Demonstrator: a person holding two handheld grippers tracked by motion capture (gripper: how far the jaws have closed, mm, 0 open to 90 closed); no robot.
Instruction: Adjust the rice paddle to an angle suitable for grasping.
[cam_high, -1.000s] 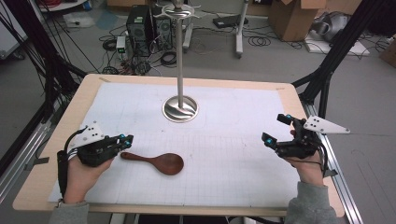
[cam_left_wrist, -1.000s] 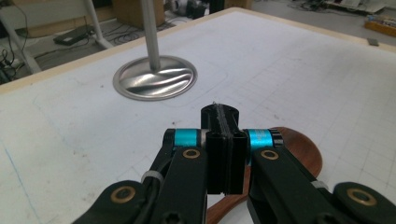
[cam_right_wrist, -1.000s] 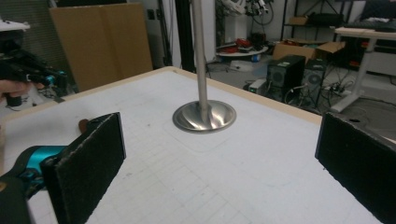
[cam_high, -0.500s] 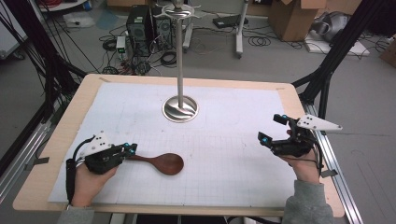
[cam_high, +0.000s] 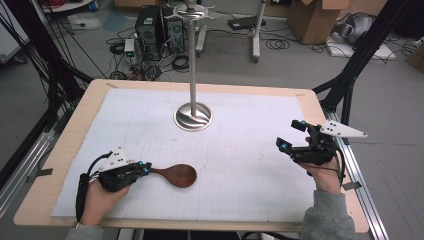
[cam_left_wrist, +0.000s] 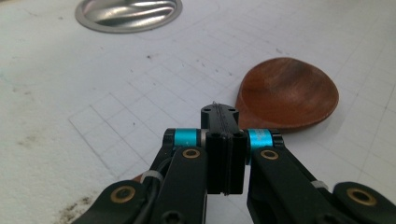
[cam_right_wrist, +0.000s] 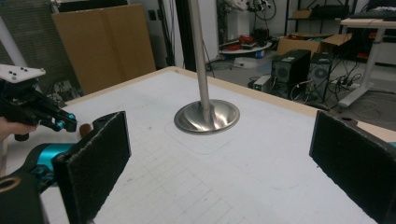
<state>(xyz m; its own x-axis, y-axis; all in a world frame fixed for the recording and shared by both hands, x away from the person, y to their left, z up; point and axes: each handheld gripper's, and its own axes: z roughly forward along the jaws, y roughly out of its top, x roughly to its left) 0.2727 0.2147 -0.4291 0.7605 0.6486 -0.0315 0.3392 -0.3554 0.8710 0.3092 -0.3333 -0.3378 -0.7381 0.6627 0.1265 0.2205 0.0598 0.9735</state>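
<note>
On the bench's near-left | my left tool (cam_high: 145, 171) has dropped from above the wooden spoon (cam_high: 176, 175) onto its handle end, jaws pressed together, seemingly pinching the handle | spoon lies flat, bowl toward the steel stand (cam_high: 193, 116) | right tool (cam_high: 292, 143) waits, jaws apart | judged: grasp made, lift next.

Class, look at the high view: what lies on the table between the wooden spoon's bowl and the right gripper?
Nothing stands there. Between the wooden spoon and the right gripper, the high view shows only bare white gridded paper.
</note>
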